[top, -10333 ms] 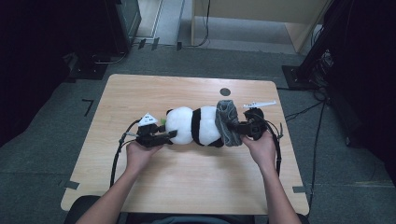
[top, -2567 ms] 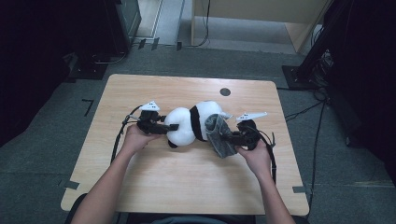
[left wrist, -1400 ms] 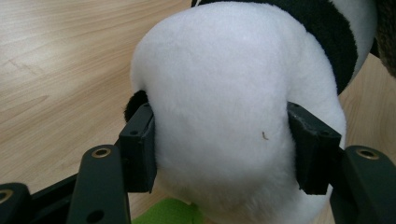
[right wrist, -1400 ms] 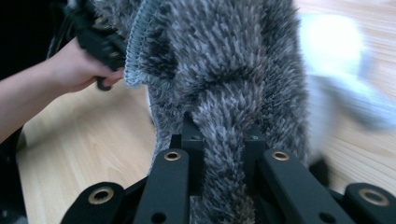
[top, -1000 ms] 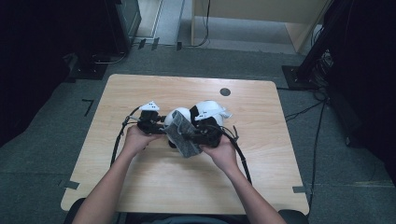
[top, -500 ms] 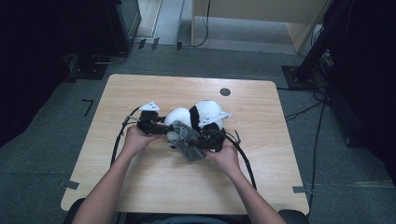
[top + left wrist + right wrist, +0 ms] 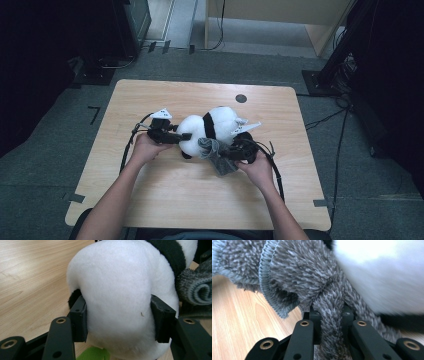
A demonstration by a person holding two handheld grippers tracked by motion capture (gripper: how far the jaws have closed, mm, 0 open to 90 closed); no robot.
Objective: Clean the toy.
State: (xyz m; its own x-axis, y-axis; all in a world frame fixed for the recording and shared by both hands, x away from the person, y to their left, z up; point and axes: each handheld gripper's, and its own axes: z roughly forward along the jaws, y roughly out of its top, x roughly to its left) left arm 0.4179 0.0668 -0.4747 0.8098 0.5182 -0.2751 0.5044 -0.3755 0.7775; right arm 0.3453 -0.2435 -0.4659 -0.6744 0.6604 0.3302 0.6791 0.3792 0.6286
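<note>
A black-and-white panda plush (image 7: 220, 122) lies mid-table. My left gripper (image 7: 182, 136) holds its white end; in the left gripper view the pads (image 7: 79, 317) press into the plush (image 7: 117, 290) on both sides, and the jaws of the left gripper (image 7: 120, 315) have just been closing on it. A grey fuzzy cloth (image 7: 215, 152) hangs at the plush's near side. My right gripper (image 7: 225, 152) is shut on it. In the right gripper view a twisted strand of the cloth (image 7: 299, 272) runs between the jaws of the right gripper (image 7: 331, 315), with the white plush (image 7: 382, 270) just beyond.
The wooden table (image 7: 165, 200) has a round black spot (image 7: 241, 98) near its far edge. Black cables trail from both grippers across the tabletop. A bit of green (image 7: 92, 355) shows under the plush. Dark floor and stands surround the table.
The right hand has shifted a little to the right and toward the near edge, drawing the grey cloth with it. The left hand has stayed put, its jaws tighter on the plush.
</note>
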